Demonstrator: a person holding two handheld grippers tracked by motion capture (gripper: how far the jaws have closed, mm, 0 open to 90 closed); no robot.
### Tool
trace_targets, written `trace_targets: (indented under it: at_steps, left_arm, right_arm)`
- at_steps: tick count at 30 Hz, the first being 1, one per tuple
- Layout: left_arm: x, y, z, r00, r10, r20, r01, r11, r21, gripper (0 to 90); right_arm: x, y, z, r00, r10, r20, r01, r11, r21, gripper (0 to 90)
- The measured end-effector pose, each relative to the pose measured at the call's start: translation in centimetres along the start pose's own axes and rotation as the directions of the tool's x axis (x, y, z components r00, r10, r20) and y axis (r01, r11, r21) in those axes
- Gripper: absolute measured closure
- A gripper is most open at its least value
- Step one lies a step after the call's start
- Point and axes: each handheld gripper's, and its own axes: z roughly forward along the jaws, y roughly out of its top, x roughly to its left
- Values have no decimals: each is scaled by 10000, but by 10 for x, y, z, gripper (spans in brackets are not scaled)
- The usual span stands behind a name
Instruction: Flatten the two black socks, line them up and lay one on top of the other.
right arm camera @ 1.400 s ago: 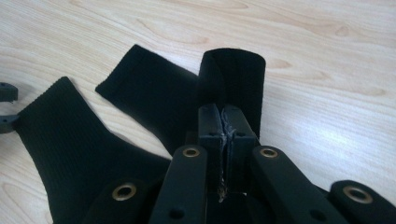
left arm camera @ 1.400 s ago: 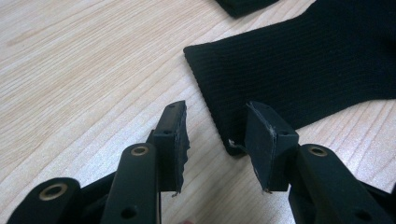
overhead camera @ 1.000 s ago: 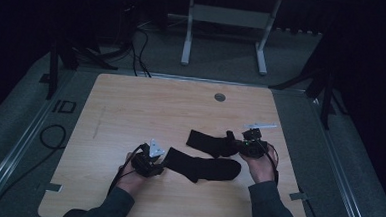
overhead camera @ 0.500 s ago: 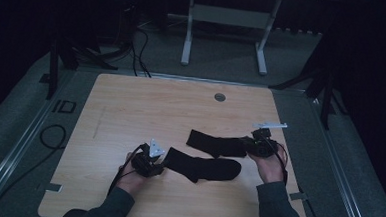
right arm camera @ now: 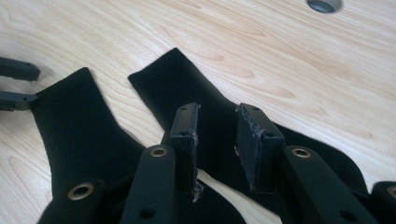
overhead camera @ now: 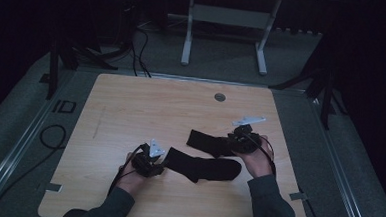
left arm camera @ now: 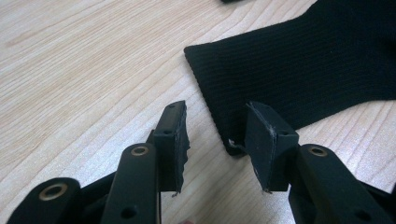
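Note:
Two black socks lie on the wooden table [overhead camera: 131,110]. The near sock [overhead camera: 203,166] [left arm camera: 303,65] [right arm camera: 79,121] points its cuff left. My left gripper [overhead camera: 161,162] [left arm camera: 217,140] is open low over the table, with that cuff's near corner lying between its jaws, close to the right one. The far sock [overhead camera: 204,140] [right arm camera: 173,79] runs left from my right gripper [overhead camera: 230,143] [right arm camera: 217,130]. That gripper's jaws stand apart over the sock's middle, with flat fabric showing in the gap. The left gripper's jaw tips [right arm camera: 14,84] show at the left edge of the right gripper view.
A round grey grommet [overhead camera: 220,97] [right arm camera: 322,4] sits in the table's far half. A white metal frame [overhead camera: 226,15] stands on the floor behind the table. Cables [overhead camera: 49,136] lie on the floor at the left. Bare wood spreads left of and beyond the socks.
My right gripper moved right along the far sock, then came back left over its middle. The left gripper and the near sock have stayed put.

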Motion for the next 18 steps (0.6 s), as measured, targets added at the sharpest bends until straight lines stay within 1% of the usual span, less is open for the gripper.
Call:
trace_targets:
  at_steps: [1,4,6,10,11,12,14,15,16,18]
  left_arm:
    - [0,0,0,10000,0,-2,0,10000,1,593]
    - [0,0,0,10000,2,-2,-2,10000,-4,593]
    - [0,0,0,10000,-3,-5,3,10000,-9,593]
    - [0,0,0,10000,-1,5,1,10000,3,593]
    - [0,0,0,10000,-1,5,1,10000,3,593]
    - [0,0,0,10000,-1,8,1,10000,7,593]
    - [0,0,0,10000,-17,9,17,10000,-1,593]
    - [0,0,0,10000,-24,15,24,10000,8,593]
    - [0,0,0,10000,-24,15,24,10000,8,593]
    - [0,0,0,10000,-27,27,27,10000,1,592]
  right_arm:
    - [4,5,5,9996,-256,-71,256,9996,72,676]
    - [9,11,13,9976,-623,-307,628,9979,129,663]
    - [11,14,19,9955,-887,-332,895,9957,253,659]
    - [13,17,34,9907,-1263,-509,1286,9907,438,650]
    - [13,17,34,9907,-1263,-509,1286,9907,438,650]
    - [14,19,45,9867,-1515,-585,1547,9863,567,643]
    - [14,19,48,9856,-1584,-585,1619,9849,610,641]
    - [14,20,55,9828,-1728,-643,1774,9815,726,641]
    - [14,20,55,9828,-1728,-643,1774,9815,726,641]
    - [14,21,65,9795,-1895,-689,1954,9763,928,643]
